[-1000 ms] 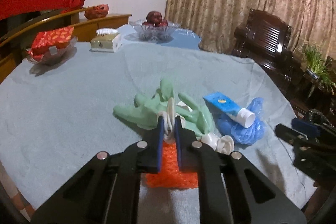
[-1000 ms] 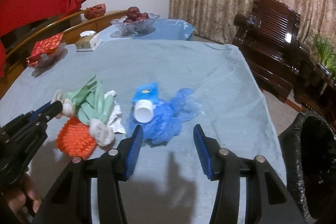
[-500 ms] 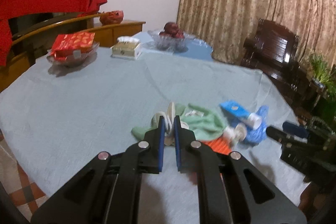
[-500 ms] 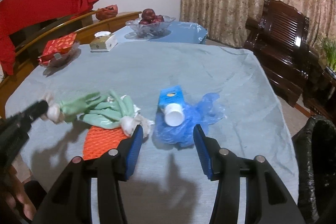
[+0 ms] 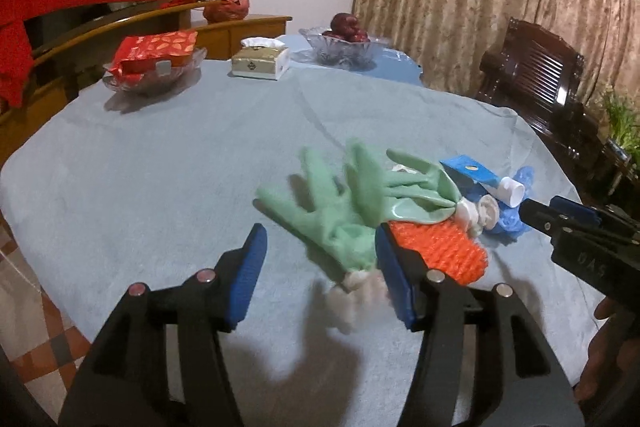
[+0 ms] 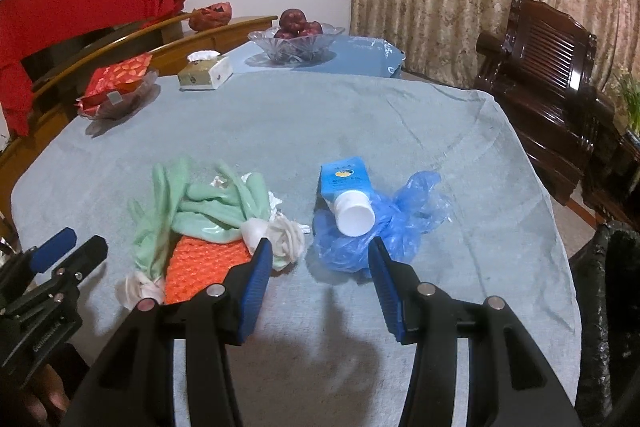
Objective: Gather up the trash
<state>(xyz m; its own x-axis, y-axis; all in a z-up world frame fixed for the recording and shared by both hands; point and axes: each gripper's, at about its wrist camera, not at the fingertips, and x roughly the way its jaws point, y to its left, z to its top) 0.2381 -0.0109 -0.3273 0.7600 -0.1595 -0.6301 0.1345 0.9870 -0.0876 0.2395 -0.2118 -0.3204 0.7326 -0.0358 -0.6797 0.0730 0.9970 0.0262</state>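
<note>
The green rubber gloves [image 5: 352, 211] lie crumpled on the blue-covered surface [image 5: 160, 187] over an orange mesh pad [image 5: 440, 251], with the blue tube [image 6: 346, 193] and blue plastic bag [image 6: 400, 223] just beside them, so the trash is bunched where either tool can reach it. Your left gripper [image 5: 320, 263] tilts down over the pile's near edge with its fingers opening, and the blurred glove cuff sits between them ungripped. Your right gripper [image 6: 320, 281] slants down just short of the bag, fingers spread and holding nothing, probably ready to take bag and tube toward the black bin [image 6: 612, 307] at its right.
</note>
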